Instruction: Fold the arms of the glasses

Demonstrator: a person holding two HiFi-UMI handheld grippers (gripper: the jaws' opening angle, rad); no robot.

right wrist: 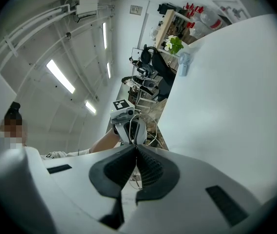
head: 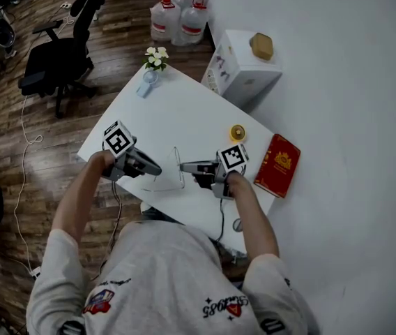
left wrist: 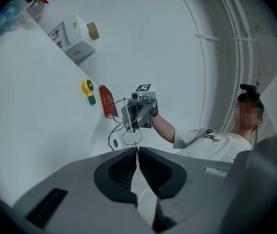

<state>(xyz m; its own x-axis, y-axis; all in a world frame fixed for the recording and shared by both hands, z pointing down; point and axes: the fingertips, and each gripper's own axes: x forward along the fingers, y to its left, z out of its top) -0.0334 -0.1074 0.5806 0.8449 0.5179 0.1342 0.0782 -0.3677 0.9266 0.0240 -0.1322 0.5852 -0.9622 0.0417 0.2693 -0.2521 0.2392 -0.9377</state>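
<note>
Thin wire-framed glasses [head: 172, 172] hang between my two grippers, over the near part of the white table [head: 184, 114]. The left gripper [head: 157, 171] comes in from the left and is shut on a thin arm of the glasses [left wrist: 134, 139], pinched at its pad tips. From the right, the right gripper [head: 184, 166] is shut on the other side of the frame. In the left gripper view the wire runs from my left gripper [left wrist: 137, 150] up to the right gripper [left wrist: 137, 113]. The right gripper view shows its own pads closed [right wrist: 136, 147], facing the left gripper [right wrist: 128, 126].
A red book [head: 277, 165] and a small yellow fan [head: 237, 132] lie to the right on the table. Flowers [head: 156, 58] and a blue hand fan [head: 147, 84] sit at the far corner. A white box [head: 243, 72], water jugs [head: 180, 16] and an office chair [head: 62, 54] stand beyond.
</note>
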